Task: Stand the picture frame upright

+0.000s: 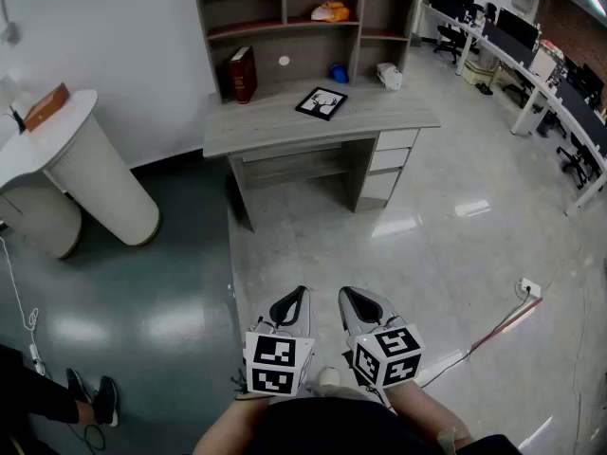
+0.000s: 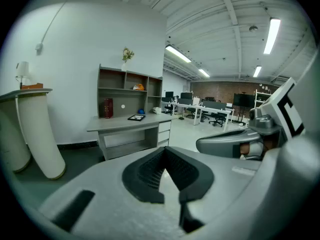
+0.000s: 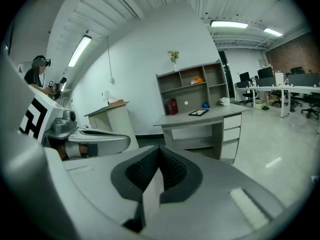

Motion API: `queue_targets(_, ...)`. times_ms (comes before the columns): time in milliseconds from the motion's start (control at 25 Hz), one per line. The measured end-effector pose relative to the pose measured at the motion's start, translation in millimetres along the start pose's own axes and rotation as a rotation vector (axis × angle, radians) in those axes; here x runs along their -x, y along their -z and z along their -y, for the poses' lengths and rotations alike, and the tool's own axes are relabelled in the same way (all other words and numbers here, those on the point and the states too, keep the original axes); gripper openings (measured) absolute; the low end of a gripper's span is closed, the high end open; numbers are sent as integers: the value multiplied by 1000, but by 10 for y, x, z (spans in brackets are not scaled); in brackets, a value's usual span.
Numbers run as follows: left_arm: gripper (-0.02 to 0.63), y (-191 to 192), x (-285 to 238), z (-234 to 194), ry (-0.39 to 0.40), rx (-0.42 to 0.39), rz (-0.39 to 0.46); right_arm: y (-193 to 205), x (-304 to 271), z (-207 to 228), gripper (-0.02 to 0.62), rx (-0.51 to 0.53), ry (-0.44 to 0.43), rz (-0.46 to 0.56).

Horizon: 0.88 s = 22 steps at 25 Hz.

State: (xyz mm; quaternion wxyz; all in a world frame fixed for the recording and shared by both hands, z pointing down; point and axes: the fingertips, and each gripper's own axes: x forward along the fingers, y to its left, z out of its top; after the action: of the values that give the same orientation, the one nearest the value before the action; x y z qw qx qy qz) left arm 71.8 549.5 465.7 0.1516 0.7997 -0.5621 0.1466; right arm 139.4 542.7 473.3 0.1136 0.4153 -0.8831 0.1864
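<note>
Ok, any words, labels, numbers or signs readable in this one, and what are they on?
No text can be read in any view.
Red book: any print on the spine is too small to read.
Picture frame: a dark figure on white, no words visible.
Left tool and right tool: their cubes bear black-and-white square markers only, no letters or numbers.

Left tongs (image 1: 302, 292) and right tongs (image 1: 343, 293): grey, black pads, black-and-white square markers (image 1: 276, 365). Far ahead of them: black picture frame (image 1: 321, 102), grey wood-grain desk (image 1: 275, 126), dark red book (image 1: 243, 74), blue ball (image 1: 339, 72). Floor (image 1: 142, 292) to their left dark green, to their right pale grey.
</note>
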Motion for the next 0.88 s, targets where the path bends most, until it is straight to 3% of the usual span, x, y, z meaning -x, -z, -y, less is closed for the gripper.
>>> queue_targets(200,3,71,-53,76,-7,5,-15,-3,47,83,-2,-50,-17,16)
queue_targets(880,3,105,-287,245,-42,18,-32,46,34,384,-2,-53,-51,-11)
